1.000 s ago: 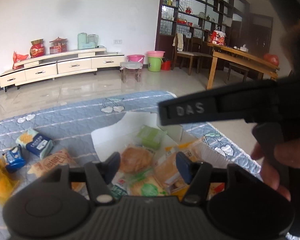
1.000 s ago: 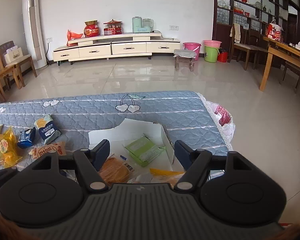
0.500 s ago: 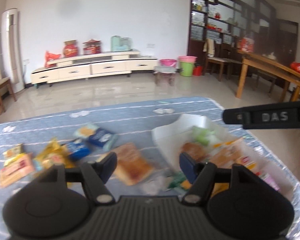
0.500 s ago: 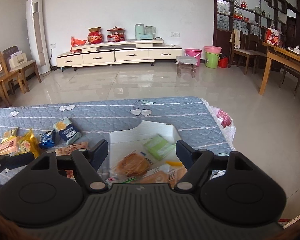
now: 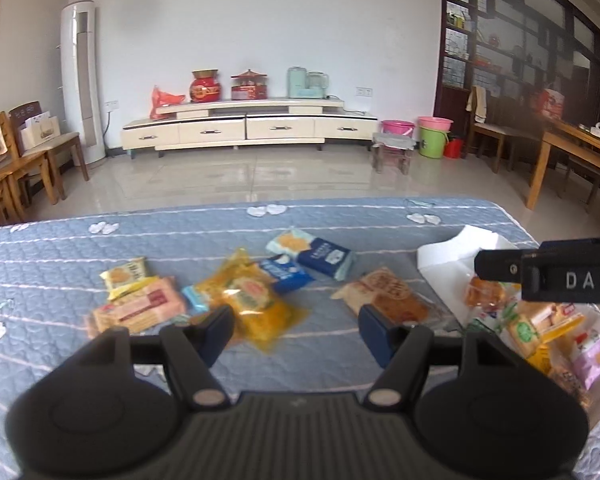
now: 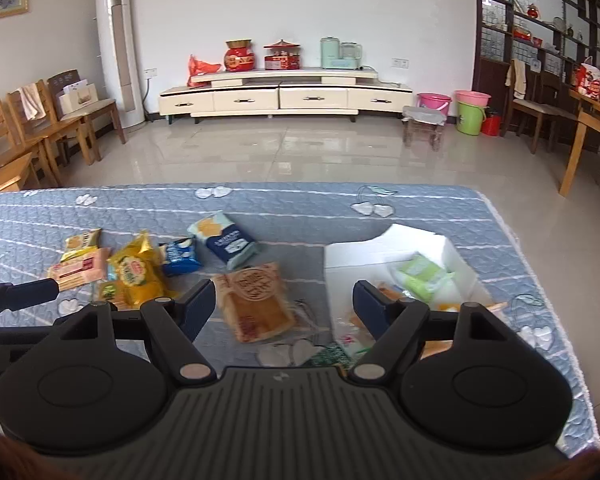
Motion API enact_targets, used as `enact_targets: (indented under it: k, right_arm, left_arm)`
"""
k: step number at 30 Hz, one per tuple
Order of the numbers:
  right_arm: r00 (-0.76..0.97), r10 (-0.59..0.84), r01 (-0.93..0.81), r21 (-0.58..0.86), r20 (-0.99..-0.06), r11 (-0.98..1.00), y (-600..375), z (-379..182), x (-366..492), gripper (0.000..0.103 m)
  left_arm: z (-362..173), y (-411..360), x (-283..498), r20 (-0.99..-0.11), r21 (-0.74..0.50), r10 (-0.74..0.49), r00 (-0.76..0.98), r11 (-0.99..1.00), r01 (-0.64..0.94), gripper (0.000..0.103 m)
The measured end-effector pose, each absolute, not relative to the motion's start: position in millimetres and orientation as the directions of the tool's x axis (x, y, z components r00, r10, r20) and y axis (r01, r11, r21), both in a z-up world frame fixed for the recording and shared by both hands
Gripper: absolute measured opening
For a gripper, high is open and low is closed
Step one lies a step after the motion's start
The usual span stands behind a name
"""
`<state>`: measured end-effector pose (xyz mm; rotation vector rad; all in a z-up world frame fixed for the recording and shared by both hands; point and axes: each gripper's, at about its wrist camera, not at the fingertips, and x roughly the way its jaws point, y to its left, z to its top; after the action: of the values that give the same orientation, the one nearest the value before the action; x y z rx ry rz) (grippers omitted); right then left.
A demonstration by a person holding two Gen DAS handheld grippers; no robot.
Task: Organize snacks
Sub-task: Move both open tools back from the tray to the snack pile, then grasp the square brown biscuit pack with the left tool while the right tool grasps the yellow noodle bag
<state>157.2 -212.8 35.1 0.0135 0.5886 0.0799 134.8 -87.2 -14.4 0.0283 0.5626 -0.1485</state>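
The blue quilted table (image 6: 300, 200) fills my view, and the job on it splits in two: the white box (image 6: 396, 248) at about two o'clock from my right gripper (image 6: 284, 304), already part full of packets, and the loose snacks spread from ten to twelve o'clock. Both my grippers hang above the cloth with nothing in them. The right one's jaws have just been opening and stand wide; the left gripper (image 5: 296, 326) stands roughly half open, after the same widening, with only bare quilt and packet edges showing between its fingers.

Nearest is the brown pastry packet (image 6: 256, 300), lying flat at twelve o'clock between my right fingers, just beside the box. I judge that the one to take first: come down straight, pinch across its short width, lift and set it in the box.

For the left, the yellow bag (image 5: 252, 300) at eleven o'clock overlaps its neighbours, so I'd grip its free edge. The small dark blue packet (image 5: 286, 276) behind it can wait.
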Motion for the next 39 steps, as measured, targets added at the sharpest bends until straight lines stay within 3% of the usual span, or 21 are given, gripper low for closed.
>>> enact_targets:
  k: [19, 34, 39]
  right_arm:
    - [0.8, 0.159, -0.177, 0.025, -0.579, 0.984, -146, 23, 180, 0.095]
    - [0.732, 0.211, -0.263, 0.017, -0.647, 0.965, -96, -30, 237, 0.101]
    - [0.727, 0.192, -0.269, -0.017, -0.66, 0.963, -80, -49, 266, 0.103]
  left_arm:
    - [-31, -12, 144, -0.549, -0.045, -0.05, 0.834, 0.999, 0.031, 0.069]
    - [-79, 35, 173, -0.607, -0.033, 0.021, 0.794, 0.998, -0.052, 0.07]
    - [-88, 38, 184, -0.61, -0.047, 0.005, 0.792, 0.998, -0.042, 0.075]
